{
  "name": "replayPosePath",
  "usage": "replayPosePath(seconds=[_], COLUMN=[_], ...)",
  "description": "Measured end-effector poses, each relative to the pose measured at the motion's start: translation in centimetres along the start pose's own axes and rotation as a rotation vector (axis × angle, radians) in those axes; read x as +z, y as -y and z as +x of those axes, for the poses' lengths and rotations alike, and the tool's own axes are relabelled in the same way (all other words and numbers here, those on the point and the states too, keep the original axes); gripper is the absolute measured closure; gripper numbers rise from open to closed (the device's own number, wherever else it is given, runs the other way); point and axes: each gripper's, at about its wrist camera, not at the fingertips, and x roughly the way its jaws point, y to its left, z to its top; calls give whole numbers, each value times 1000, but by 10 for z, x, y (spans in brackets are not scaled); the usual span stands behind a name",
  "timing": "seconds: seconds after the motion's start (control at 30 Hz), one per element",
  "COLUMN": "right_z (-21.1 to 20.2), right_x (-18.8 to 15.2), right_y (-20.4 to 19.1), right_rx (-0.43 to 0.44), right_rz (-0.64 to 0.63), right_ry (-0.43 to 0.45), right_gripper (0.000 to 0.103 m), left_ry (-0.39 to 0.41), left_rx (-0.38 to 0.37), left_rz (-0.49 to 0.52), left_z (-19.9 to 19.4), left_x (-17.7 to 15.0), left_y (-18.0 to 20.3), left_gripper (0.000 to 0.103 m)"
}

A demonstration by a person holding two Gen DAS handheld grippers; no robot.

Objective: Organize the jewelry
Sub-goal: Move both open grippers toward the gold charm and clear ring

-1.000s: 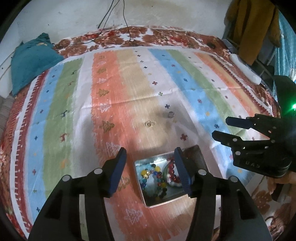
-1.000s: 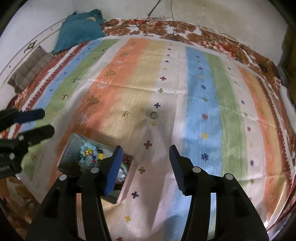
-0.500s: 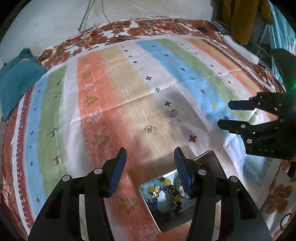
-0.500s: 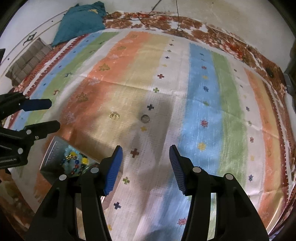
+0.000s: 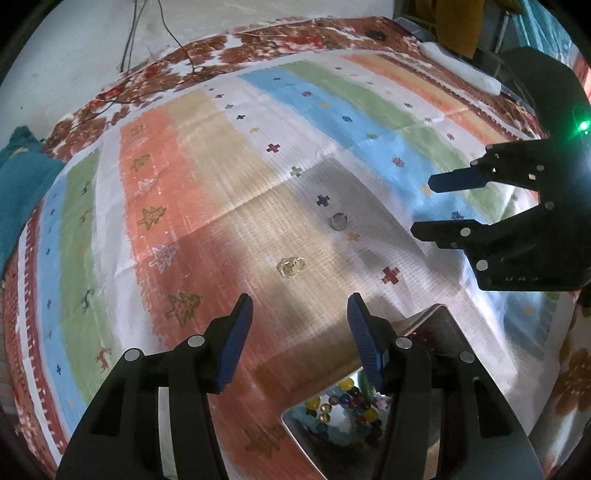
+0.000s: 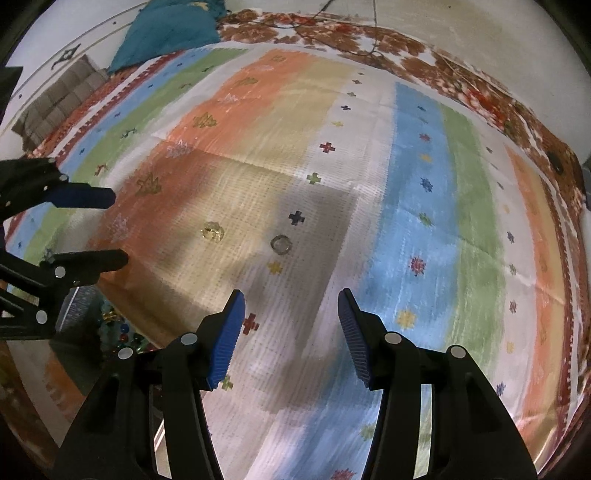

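Note:
A gold ring (image 5: 291, 266) and a silver ring (image 5: 339, 221) lie on the striped cloth, apart from each other. They also show in the right wrist view, gold ring (image 6: 213, 232) and silver ring (image 6: 281, 244). My left gripper (image 5: 299, 336) is open and empty, just short of the gold ring. My right gripper (image 6: 290, 332) is open and empty, short of the silver ring. A metal box (image 5: 448, 325) with coloured bead jewelry (image 5: 341, 404) sits under my left gripper's right finger; it shows at lower left in the right wrist view (image 6: 83, 306).
The striped cloth (image 6: 417, 177) covers a floral bedspread (image 5: 221, 51). A teal cushion (image 6: 170, 29) and a folded grey cloth (image 6: 55, 99) lie at the far left. Cables (image 5: 162, 44) trail at the far edge. The right gripper shows at the right of the left wrist view (image 5: 439, 205).
Both grippers have moved forward over the cloth toward the two rings, which look larger and nearer. The box has slid back under the left gripper. Both stay open.

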Motion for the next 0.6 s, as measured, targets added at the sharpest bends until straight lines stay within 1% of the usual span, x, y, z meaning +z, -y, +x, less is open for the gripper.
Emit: replayPosePath(seconds=[0.2, 0.4, 0.6], right_z=[14, 30, 41], right_x=[4, 4, 6], right_y=[4, 11, 11], right_rx=[37, 43, 59], right_rz=[-21, -42, -78], right_ry=[-9, -38, -39], right_gripper=[51, 51, 51], left_ry=[-16, -31, -57], left_rx=[-24, -34, -32], left_rz=[52, 85, 118], left_z=[15, 30, 46], left_x=[4, 8, 9], left_y=[1, -3, -6], left_gripper=[50, 50, 50])
